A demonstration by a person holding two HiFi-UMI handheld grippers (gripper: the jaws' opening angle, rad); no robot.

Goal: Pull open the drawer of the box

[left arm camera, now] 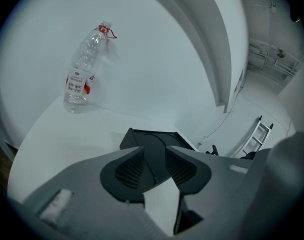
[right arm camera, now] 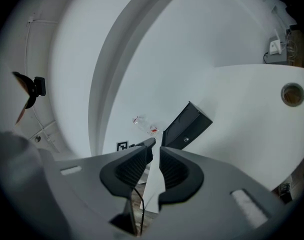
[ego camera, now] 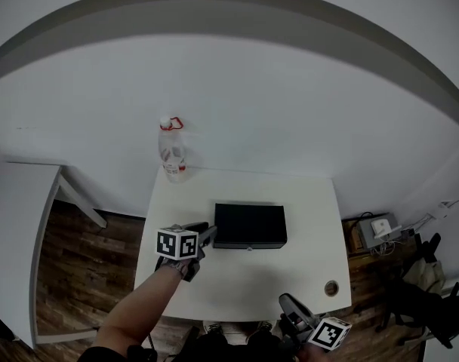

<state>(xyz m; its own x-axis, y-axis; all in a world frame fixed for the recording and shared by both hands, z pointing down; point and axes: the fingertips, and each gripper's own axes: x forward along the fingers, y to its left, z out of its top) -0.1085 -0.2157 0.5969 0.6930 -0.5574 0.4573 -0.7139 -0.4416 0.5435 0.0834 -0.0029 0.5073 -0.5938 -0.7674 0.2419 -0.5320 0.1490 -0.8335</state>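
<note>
The black box (ego camera: pixel 250 225) lies flat in the middle of the white table (ego camera: pixel 237 289), its drawer front flush and facing me. In the right gripper view the box (right arm camera: pixel 187 126) shows a small round knob (right arm camera: pixel 185 139) on that front. My left gripper (ego camera: pixel 205 237) hovers just off the box's left front corner, open; through its empty jaws in the left gripper view (left arm camera: pixel 155 165) I see the box (left arm camera: pixel 152 138). My right gripper (ego camera: pixel 292 310) hangs over the table's near edge, well short of the box. Its jaws (right arm camera: pixel 156 161) stand a little apart with nothing between them.
A clear water bottle (ego camera: pixel 173 153) with a red cap ring stands at the table's far left corner. A round cable hole (ego camera: pixel 331 287) sits near the right front corner. A second white table (ego camera: pixel 18 225) is at left; cables and a black chair (ego camera: pixel 418 292) at right.
</note>
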